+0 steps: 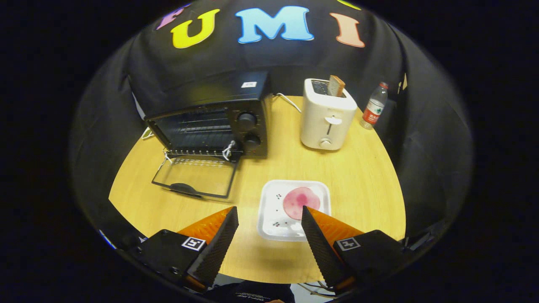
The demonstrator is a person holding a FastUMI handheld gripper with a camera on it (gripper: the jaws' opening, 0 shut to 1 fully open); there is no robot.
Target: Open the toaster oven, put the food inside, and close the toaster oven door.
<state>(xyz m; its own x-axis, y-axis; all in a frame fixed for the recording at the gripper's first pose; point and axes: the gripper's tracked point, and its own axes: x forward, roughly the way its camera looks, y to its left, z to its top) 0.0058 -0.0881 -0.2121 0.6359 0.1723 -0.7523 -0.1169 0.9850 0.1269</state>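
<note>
Two fingers of the claw [269,214] stand wide apart holding nothing, with the flat pink food [301,203] on its white tray [269,225] just ahead between them, the open toaster oven [210,122] beyond to the left, its door [193,179] dropped flat onto bare desk [366,181].

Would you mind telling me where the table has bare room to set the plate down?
Bare wood lies between the white plate and the white toaster, and right of the plate. It is crowded before the toaster oven, where its open door lies flat. The hand-held gripper hangs open over the plate, holding nothing.
</note>
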